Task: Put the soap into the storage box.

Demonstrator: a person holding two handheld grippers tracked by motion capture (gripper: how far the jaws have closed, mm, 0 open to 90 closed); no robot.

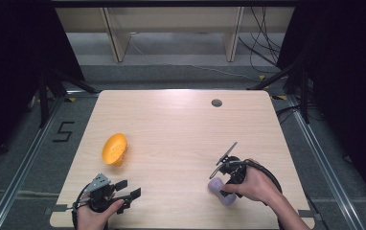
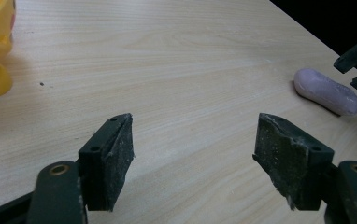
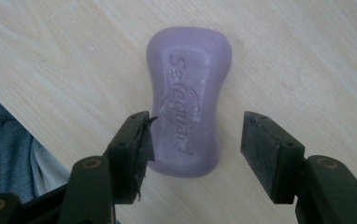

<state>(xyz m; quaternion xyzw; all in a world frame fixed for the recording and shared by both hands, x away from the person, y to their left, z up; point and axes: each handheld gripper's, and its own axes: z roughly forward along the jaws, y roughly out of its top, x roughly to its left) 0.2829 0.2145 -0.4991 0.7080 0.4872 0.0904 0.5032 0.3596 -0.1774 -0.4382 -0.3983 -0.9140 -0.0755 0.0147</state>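
One purple soap bar (image 3: 188,100) lies flat near the table's (image 1: 181,120) front edge, well right of the yellow bowl (image 1: 114,149). Right gripper (image 3: 195,149) is spread wide, straddling its near end. Likely hard, light, slippery; best pinched across the narrow waist. Left gripper (image 2: 193,158) gapes wide, empty.

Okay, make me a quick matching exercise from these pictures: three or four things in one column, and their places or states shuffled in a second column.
Things:
1. purple bar of soap
2. yellow plastic bowl
3. left gripper
4. dark round hole

Descriptions:
A. tipped on its side
B. open over bare wood
C. far side of the table
D. between the right gripper jaws

Pairs: 1-D, 2-A, 3-B, 4-C
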